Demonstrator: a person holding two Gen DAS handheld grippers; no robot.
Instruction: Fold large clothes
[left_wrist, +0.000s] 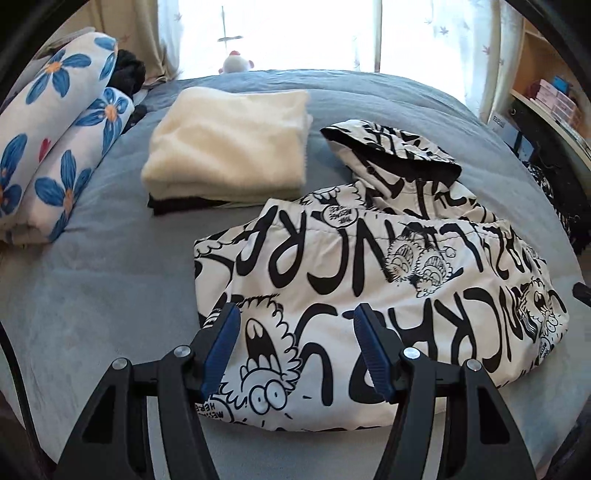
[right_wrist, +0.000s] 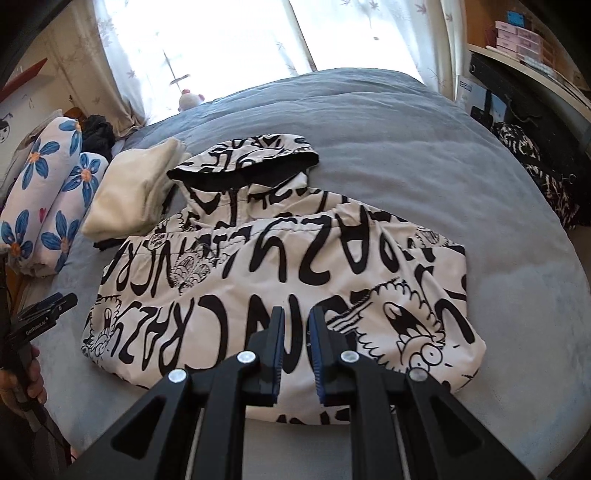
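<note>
A white hooded jacket (left_wrist: 369, 266) (right_wrist: 280, 258) with black cartoon lettering lies folded into a compact bundle on the grey-blue bed (left_wrist: 92, 295). Its black-lined hood (left_wrist: 391, 147) (right_wrist: 251, 151) points toward the window. My left gripper (left_wrist: 297, 308) hovers open above the bundle's near left corner, with nothing between its blue pads (left_wrist: 221, 347). My right gripper (right_wrist: 297, 312) hangs over the near edge, its jaws only a narrow gap apart and holding nothing. In the right wrist view the left gripper (right_wrist: 44, 314) shows at the left edge, held by a hand (right_wrist: 22, 373).
A folded cream fleece (left_wrist: 229, 144) rests on a dark garment (left_wrist: 177, 205) just left of the jacket. Rolled floral bedding (left_wrist: 55, 140) lines the left side. A plush toy (left_wrist: 236, 62) sits by the curtained window. Shelves (left_wrist: 554, 99) and a black-and-white garment (right_wrist: 535, 177) stand at the right.
</note>
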